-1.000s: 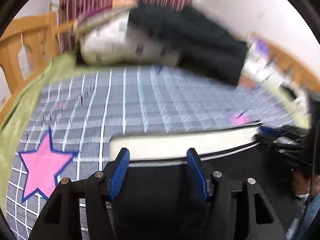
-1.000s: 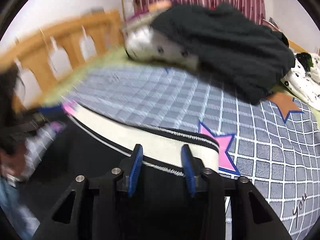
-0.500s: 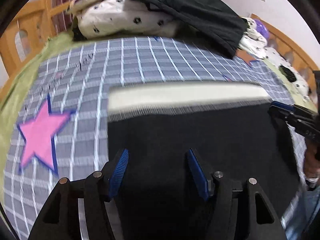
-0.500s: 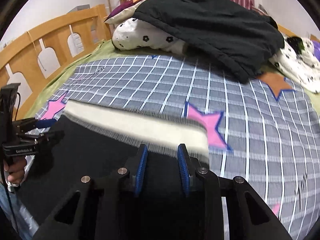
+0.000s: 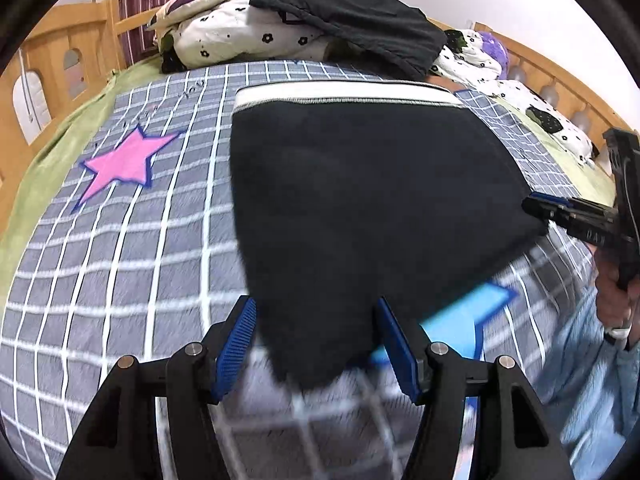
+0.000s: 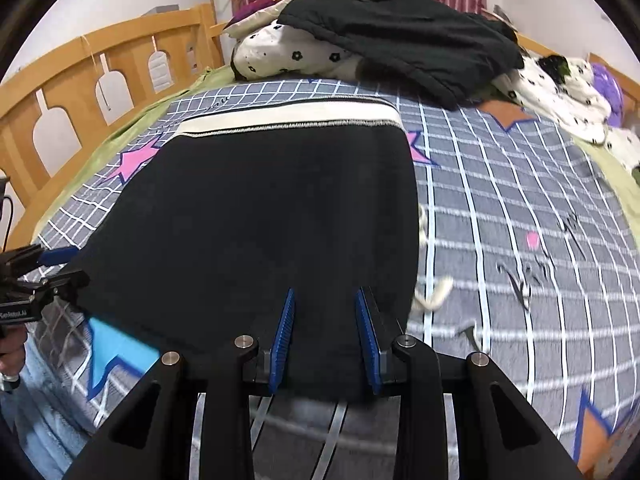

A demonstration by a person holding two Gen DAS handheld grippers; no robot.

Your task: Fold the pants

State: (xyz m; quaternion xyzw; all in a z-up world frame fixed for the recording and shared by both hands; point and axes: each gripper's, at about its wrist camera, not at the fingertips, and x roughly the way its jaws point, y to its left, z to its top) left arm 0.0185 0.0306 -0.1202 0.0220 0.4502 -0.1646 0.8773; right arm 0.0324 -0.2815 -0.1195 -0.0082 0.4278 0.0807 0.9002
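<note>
Left wrist view: black pants (image 5: 360, 200) spread flat on the checked blanket (image 5: 132, 240), cream waistband (image 5: 344, 94) at the far end, near edge lifted off the bed. Left gripper (image 5: 316, 340) parted around the near left corner, grip on cloth impossible to tell; right gripper (image 6: 324, 340) narrowly parted over the near right corner, likewise uncertain. Probably laying out before folding; next calls for pinching and carrying cloth across.

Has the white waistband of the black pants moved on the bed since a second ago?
Yes. The waistband has travelled away from the left gripper, up the checked blanket toward the bedding pile.
</note>
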